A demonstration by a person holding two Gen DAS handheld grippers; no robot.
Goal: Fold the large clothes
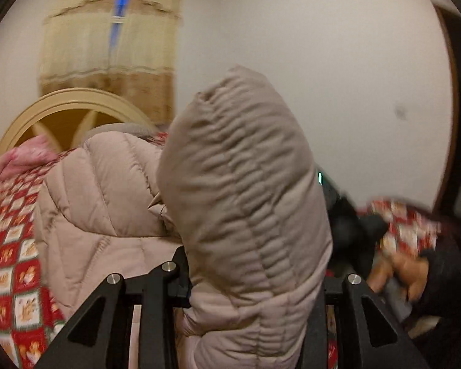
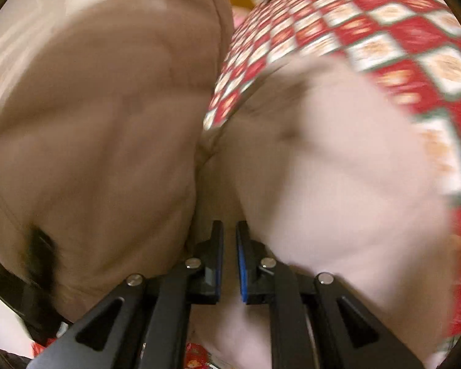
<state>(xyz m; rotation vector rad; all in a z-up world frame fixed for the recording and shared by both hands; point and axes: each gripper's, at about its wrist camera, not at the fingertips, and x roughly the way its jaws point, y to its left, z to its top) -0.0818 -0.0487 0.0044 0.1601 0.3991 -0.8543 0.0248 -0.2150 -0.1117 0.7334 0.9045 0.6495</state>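
Your left gripper (image 1: 255, 276) has a thick fold of the beige quilted jacket (image 1: 107, 190) pinched between its fingers, a padded part with tight gathered stitching that rises in front of the lens and hides the tips, so the jaws stand partly apart with the padding filling the space. The rest of the jacket lies behind it on the red-and-white checked bedspread (image 1: 9, 246), which covers the bed up to a cream arched headboard (image 1: 70, 104); a pink cloth (image 1: 24, 156) sits near that headboard. At the right edge of the left view you can see your other hand (image 1: 399, 276) in a dark sleeve on its gripper's handle. Your right gripper (image 2: 229, 246) has its jaws nearly together, blue pads facing, with jacket fabric bulging on both sides of them (the picture is too blurred to tell whether any cloth is caught in the narrow gap). The checked bedspread fills the upper right of that view.
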